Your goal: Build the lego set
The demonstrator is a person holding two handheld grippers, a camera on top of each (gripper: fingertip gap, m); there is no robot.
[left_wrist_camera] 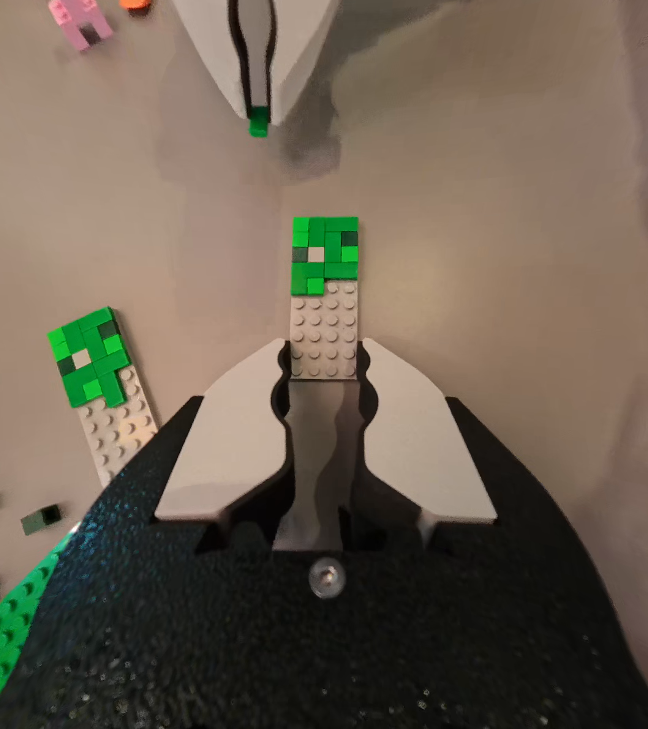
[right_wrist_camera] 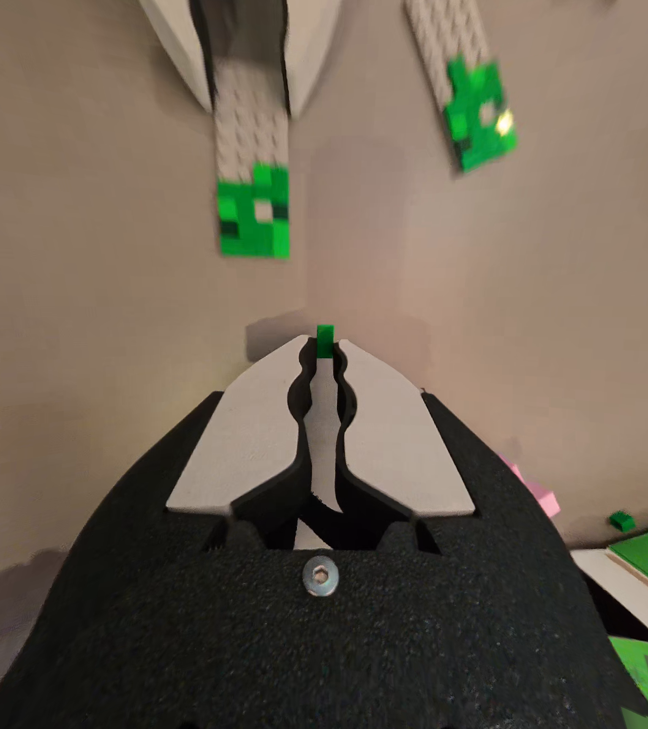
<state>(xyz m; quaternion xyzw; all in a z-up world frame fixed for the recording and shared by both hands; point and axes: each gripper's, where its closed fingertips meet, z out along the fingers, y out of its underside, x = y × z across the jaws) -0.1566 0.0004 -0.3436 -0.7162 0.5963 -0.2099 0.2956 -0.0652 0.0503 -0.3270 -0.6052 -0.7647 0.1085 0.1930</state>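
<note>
Left claw point(left_wrist_camera: 324, 357) pinching near end of grey plate point(left_wrist_camera: 324, 335) flat on tabletop point(left_wrist_camera: 512, 236); far half of plate covered in green tiles, one square gap point(left_wrist_camera: 317, 254) among them. Right claw point(right_wrist_camera: 324, 347) pinching small green tile point(right_wrist_camera: 324, 341), held beyond plate's tiled end, well apart from it. Second, similar plate point(left_wrist_camera: 103, 390) lies left of held plate. Likely risks: tile, gripped by thin edge, twisting or slipping under pressing force; plate tipping if pressed far from grip.
</note>
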